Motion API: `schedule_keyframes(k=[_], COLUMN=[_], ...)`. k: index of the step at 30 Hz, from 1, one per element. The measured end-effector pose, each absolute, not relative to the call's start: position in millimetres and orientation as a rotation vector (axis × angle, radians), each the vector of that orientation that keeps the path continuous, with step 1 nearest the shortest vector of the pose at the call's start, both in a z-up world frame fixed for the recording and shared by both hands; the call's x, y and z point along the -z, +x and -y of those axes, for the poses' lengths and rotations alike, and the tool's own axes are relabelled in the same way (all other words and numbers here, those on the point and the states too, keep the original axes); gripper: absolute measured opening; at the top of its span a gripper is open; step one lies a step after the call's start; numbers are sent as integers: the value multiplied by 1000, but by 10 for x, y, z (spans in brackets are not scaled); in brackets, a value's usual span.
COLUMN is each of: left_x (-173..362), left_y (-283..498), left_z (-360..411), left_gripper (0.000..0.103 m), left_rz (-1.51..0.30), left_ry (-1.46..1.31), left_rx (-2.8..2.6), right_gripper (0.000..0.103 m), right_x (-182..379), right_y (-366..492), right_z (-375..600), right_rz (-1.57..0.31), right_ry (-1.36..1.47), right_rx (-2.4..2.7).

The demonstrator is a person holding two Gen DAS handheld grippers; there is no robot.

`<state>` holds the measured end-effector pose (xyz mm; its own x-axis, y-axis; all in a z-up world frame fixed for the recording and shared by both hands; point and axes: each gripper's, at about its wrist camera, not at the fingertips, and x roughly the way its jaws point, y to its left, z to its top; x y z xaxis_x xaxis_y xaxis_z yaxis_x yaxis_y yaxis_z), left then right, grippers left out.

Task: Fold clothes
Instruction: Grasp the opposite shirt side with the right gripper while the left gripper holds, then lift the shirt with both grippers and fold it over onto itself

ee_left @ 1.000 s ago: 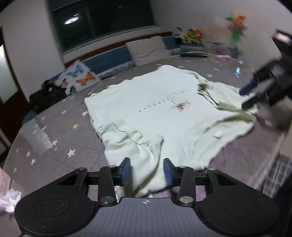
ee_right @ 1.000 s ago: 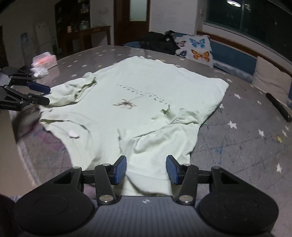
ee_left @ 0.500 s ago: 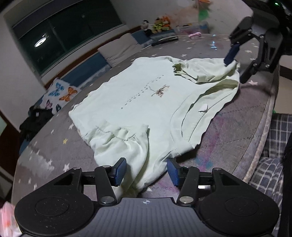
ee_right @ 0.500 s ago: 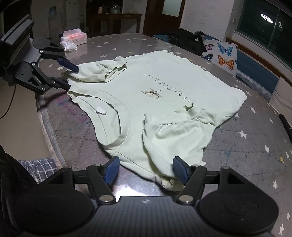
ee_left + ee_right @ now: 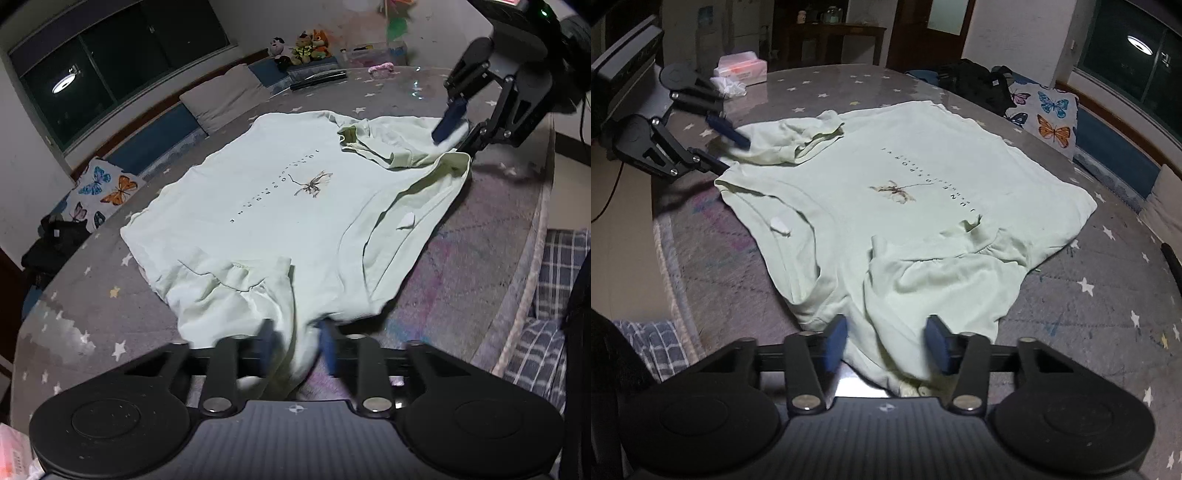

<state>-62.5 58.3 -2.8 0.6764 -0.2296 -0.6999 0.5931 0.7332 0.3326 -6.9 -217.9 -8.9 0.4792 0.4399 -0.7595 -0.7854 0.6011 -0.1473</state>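
Soft matt cloth shirt (image 5: 280,206) on glossy, star-printed table (image 5: 1108,302)

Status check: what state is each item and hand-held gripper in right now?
T-shirt: spread on the table, print up, body not yet folded.
Left sleeve: rumpled, flopped onto the body.
Right sleeve: rumpled, flopped onto the body.
Left hand-held gripper: fingers either side of its sleeve, blurred; grip unclear.
Right hand-held gripper: open, straddling its sleeve.
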Motion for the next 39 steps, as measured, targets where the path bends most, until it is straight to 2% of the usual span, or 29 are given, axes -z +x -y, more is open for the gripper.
schedule_keyframes(k=[1,3,5,7,8,9,12,14,15,16,17,19,21,25,28,29,31,33,34,36,39], left_x=[33,38,39,35,37,36,7,-11,-15,-13,-5,11,14,22,31,34,39,44,46,49,9], left_y=[-618,-616,-617,-619,-621,-627,-675,-712,-722,-730,-728,-723,-706,-695,-653,-639,-608,-568,-558,-538,-593], left_z=[-574,-562,-558,-563,-561,-556,-557,-557,-562,-567,-571,-580,-591,-606,-614,-617,-624,-618,-604,-575,-523], left_gripper=[11,8,7,7,7,11,13,18,26,34,36,36,36,37,35,34,25,15,10,7,5], left_rz=[-683,-680,-677,-675,-673,-668,-661,-660,-661,-660,-664,-671,-673,-672,-675,-676,-678,-683,-682,-679,-652], left_ry=[576,570,564,559,563,570,578,581,584,588,589,591,584,582,571,567,559,545,539,527,528], left_rx=[496,493,488,481,478,474,482,485,485,482,483,485,487,495,487,484,480,476,472,464,450], right_gripper=[35,26,25,29,37,41,41,42,43,45,53,57,67,69,60,53,42,26,23,13,10], right_x=[90,93,89,80,75,74,100,86,68,48,26,8,25,112,145,149,148,145,143,142,101], right_y=[-63,-49,-62,-83,-94,-99,-58,-36,-42,-49,-60,-93,-118,-122,-60,-35,0,17,23,29,-2], right_z=[2176,2170,2155,2155,2156,2156,2174,2194,2202,2210,2213,2199,2176,2149,2164,2172,2187,2196,2199,2201,2207], right_rz=[-741,-738,-732,-726,-723,-722,-739,-746,-743,-741,-743,-744,-753,-757,-757,-757,-757,-755,-754,-750,-727], right_ry=[-522,-514,-514,-512,-511,-509,-468,-437,-430,-422,-413,-419,-436,-464,-438,-429,-415,-408,-406,-399,-382], right_rx=[-791,-790,-791,-802,-808,-812,-809,-809,-816,-826,-846,-878,-900,-889,-867,-860,-851,-841,-834,-819,-793])
